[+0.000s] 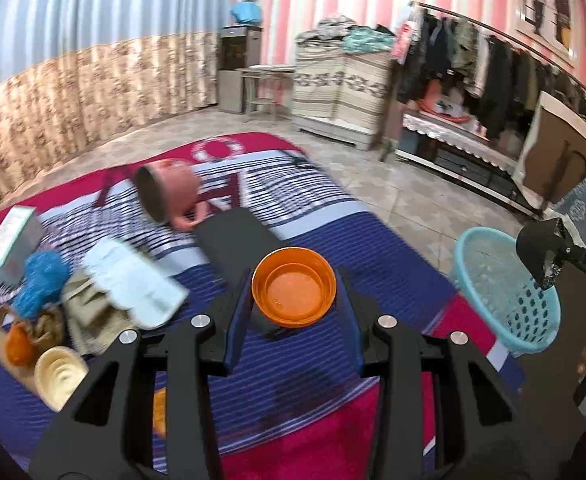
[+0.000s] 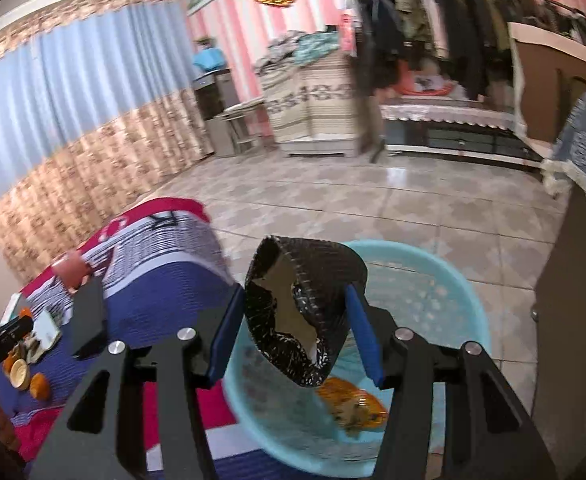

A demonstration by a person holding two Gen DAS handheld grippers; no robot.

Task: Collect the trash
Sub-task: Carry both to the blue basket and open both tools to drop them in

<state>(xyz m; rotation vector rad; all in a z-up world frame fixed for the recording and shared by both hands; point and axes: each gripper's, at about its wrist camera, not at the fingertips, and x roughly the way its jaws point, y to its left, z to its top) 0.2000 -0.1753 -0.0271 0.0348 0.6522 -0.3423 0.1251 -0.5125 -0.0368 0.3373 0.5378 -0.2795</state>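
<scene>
My left gripper (image 1: 295, 282) is shut on an orange plastic cup (image 1: 293, 300), mouth toward the camera, held above the striped blanket (image 1: 373, 240). To its right stands a teal plastic basket (image 1: 505, 300). My right gripper (image 2: 295, 292) is shut on a torn black paper cup (image 2: 305, 320), its blue pads (image 2: 359, 320) pressing both sides. It hangs over the teal basket (image 2: 433, 300), where an orange wrapper (image 2: 353, 404) lies. In the left wrist view the black paper cup (image 1: 537, 250) shows above the basket's rim.
On the blanket lie a tipped pink mug (image 1: 169, 196), a black flat case (image 1: 233, 240), a white box (image 1: 13, 240), a blue fluffy ball (image 1: 41, 280), a white tray-like pack (image 1: 133, 284), a wooden board with orange peel (image 1: 17, 340) and a cream bowl (image 1: 59, 376). Tiled floor (image 2: 373, 208) lies beyond.
</scene>
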